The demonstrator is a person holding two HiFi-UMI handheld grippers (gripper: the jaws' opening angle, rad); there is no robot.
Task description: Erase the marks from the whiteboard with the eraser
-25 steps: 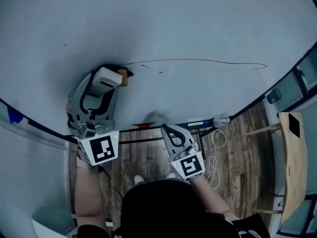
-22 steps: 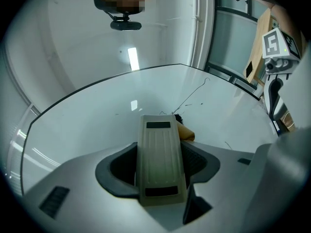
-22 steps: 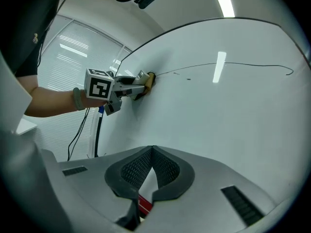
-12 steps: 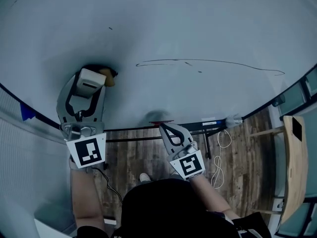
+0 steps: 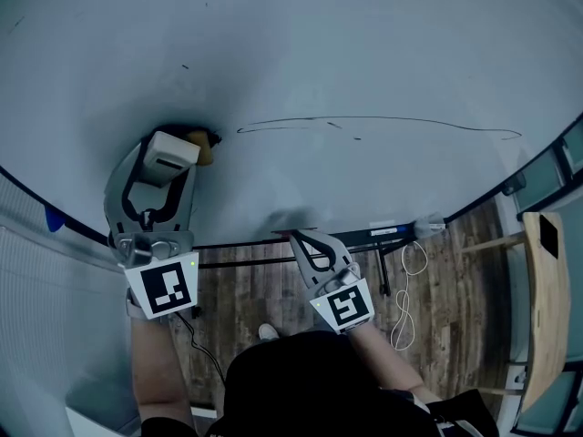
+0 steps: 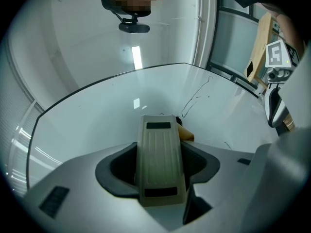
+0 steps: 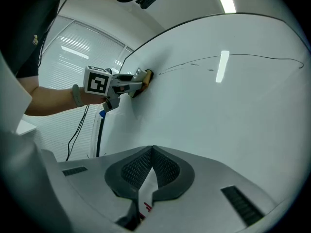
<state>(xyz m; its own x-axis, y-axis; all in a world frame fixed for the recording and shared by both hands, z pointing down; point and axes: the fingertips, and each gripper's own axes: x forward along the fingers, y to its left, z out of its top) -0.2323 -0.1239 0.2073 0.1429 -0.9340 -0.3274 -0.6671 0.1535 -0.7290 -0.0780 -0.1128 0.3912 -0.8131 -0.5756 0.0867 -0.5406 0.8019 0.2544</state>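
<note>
Eraser (image 6: 160,161) gripped in left tongs (image 5: 171,155), pressed on whiteboard (image 5: 364,53) left of centre, black line (image 5: 410,120) to its right, right tongs (image 5: 296,238) closed on white slip (image 7: 146,188).

This looks like an office or meeting room. A large wall-mounted whiteboard (image 5: 364,53) spreads ahead of both pairs of jaws, with a marker ledge (image 5: 383,232) just beyond the right ones. Below the jaws is a wood-plank floor (image 5: 255,289). Slatted window blinds (image 7: 80,45) lie left of the left jaws. Glazed partition panels (image 6: 233,38) and a pale wooden chair (image 5: 537,271) stand well to the right.
</note>
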